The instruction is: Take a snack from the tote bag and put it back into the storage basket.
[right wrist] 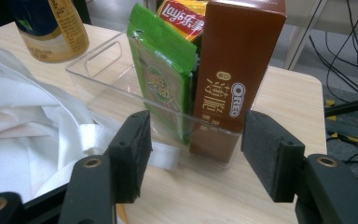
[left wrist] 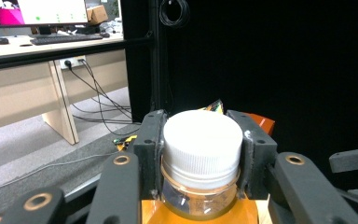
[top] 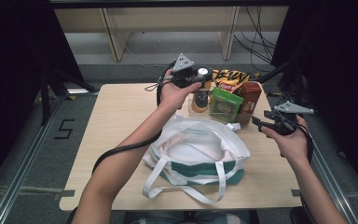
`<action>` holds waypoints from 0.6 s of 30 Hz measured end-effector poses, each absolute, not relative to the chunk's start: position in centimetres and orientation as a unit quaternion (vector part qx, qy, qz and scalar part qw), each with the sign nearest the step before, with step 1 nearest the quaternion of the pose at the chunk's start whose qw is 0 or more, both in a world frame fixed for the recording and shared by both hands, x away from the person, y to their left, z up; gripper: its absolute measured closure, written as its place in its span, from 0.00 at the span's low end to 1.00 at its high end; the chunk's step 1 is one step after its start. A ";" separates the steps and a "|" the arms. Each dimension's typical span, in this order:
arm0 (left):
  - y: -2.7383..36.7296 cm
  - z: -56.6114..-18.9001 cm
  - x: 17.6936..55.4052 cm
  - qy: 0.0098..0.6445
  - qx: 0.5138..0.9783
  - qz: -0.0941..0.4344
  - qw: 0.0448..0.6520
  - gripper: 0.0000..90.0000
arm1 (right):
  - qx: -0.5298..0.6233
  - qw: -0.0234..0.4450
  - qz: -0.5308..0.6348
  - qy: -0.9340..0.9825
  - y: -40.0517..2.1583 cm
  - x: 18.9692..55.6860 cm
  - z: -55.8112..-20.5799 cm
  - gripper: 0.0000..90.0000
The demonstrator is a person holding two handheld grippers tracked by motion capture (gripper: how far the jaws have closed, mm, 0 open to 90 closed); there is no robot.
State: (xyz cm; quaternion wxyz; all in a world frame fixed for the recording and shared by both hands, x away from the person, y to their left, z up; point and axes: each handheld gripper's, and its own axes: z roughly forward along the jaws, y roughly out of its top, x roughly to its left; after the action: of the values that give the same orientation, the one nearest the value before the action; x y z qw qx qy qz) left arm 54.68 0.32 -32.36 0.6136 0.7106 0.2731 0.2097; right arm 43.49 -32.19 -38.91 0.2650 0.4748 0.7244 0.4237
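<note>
White tote bag (top: pixel 200 154) with a green band, handles trailing toward 6 o'clock, lies at the near centre of the desk (top: pixel 116 116). Clear plastic bin (right wrist: pixel 98 70) stands just beyond it toward 12 o'clock, holding a green snack pouch (right wrist: pixel 163 79) whose print is too small to read, a brown carton (right wrist: pixel 240 60) marked "OREO" with Chinese characters, and a red-and-yellow bag (right wrist: pixel 182 18) reading "Lay's". Yellow-and-black packet (top: pixel 230 77) behind the bin, lettering illegible. Orange bottle (top: pixel 200 98) with a white ribbed cap (left wrist: pixel 203 142) stands at the bin's 9 o'clock end; its dark-blue and yellow label is unreadable. Left tool (left wrist: pixel 200 154) is clenched on the cap, pads pressing both sides. Right tool (right wrist: pixel 193 156) is released, holding nothing, at 3 o'clock of the bin, jaws facing its near wall.
</note>
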 end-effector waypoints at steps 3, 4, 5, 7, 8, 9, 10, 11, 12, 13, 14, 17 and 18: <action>0.3 -32.5 54.9 0.272 0.712 0.214 0.611 0.65 | 0.467 0.273 0.425 0.726 -32.3 43.6 -38.9 0.48; 0.3 -32.6 55.0 0.273 0.712 0.214 0.611 0.65 | 0.464 0.274 0.424 0.728 -32.3 43.7 -39.0 0.48; 0.3 -32.6 55.1 0.274 0.711 0.215 0.611 0.65 | 0.463 0.274 0.423 0.729 -32.4 43.6 -39.0 0.48; 0.3 -32.7 55.2 0.272 0.713 0.211 0.611 0.65 | 0.465 0.281 0.432 0.720 -32.2 43.7 -39.1 0.48; 0.3 -32.7 55.2 0.272 0.714 0.211 0.610 0.65 | 0.466 0.279 0.432 0.720 -32.2 43.7 -39.1 0.48; 0.3 -32.7 55.3 0.273 0.714 0.214 0.608 0.65 | 0.470 0.276 0.431 0.720 -32.1 43.6 -39.2 0.48; 0.3 -32.8 55.4 0.273 0.714 0.218 0.606 0.65 | 0.469 0.273 0.428 0.723 -32.2 43.6 -39.1 0.48; 0.2 -32.8 55.5 0.272 0.715 0.217 0.607 0.65 | 0.469 0.272 0.428 0.723 -32.2 43.6 -39.1 0.48; 0.2 -32.9 55.5 0.274 0.714 0.217 0.606 0.65 | 0.470 0.271 0.424 0.725 -32.2 43.6 -39.1 0.48; 0.3 -32.9 55.7 0.275 0.714 0.230 0.601 0.65 | 0.470 0.273 0.428 0.722 -32.1 43.6 -39.1 0.48; 0.3 -33.0 55.7 0.278 0.713 0.236 0.599 0.65 | 0.471 0.277 0.430 0.719 -32.1 43.6 -39.2 0.48; 0.1 -33.3 55.9 0.276 0.715 0.220 0.603 0.65 | 0.471 0.277 0.430 0.719 -32.1 43.6 -39.2 0.48; 0.1 -33.4 56.0 0.276 0.716 0.219 0.603 0.65 | 0.470 0.278 0.430 0.719 -32.1 43.6 -39.2 0.48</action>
State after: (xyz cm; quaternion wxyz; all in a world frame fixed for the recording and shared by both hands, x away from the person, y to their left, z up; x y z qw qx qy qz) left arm 56.02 0.07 -33.36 0.6027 0.7160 0.2761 0.2187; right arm 43.63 -32.10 -39.22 0.2778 0.4703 0.7188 0.4301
